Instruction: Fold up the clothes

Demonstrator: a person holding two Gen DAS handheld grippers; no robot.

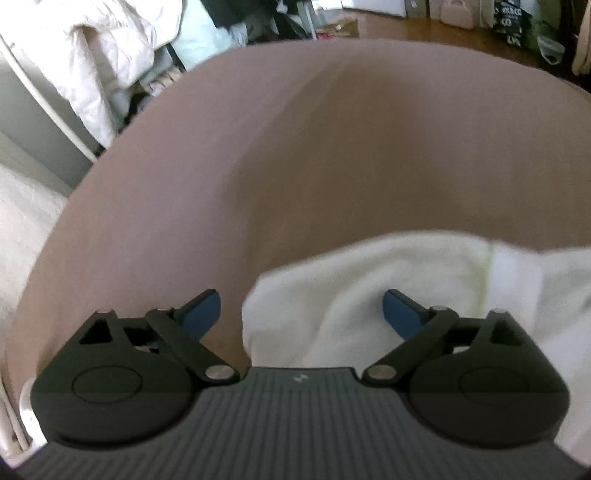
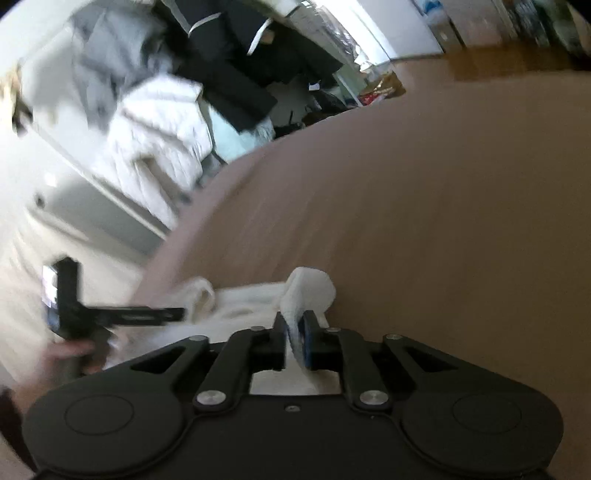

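Nearest, on the brown bed sheet (image 1: 332, 155): a white garment (image 1: 369, 280), crumpled at the sheet's near edge. Over the garment's left end, the left gripper (image 1: 302, 310), jaws spread wide, blue pads (image 1: 205, 314) clear of the cloth, nothing held; also seen from the right wrist as a blurred black tool (image 2: 110, 314) in a hand (image 2: 70, 350), low beside the garment (image 2: 240, 302). Toward the garment's other end, the right gripper (image 2: 294, 328), jaws nearly together with a bunched fold of the white cloth pinched between the pads and standing up above them. Beyond the garment, bare sheet (image 2: 443, 221), smooth, with one faint crease. Past the sheet's far left edge, a white quilted jacket (image 1: 110, 55) and dark clothes (image 2: 240, 55) hanging, blurred; past its far right edge, wooden floor (image 1: 424, 29) and bags.
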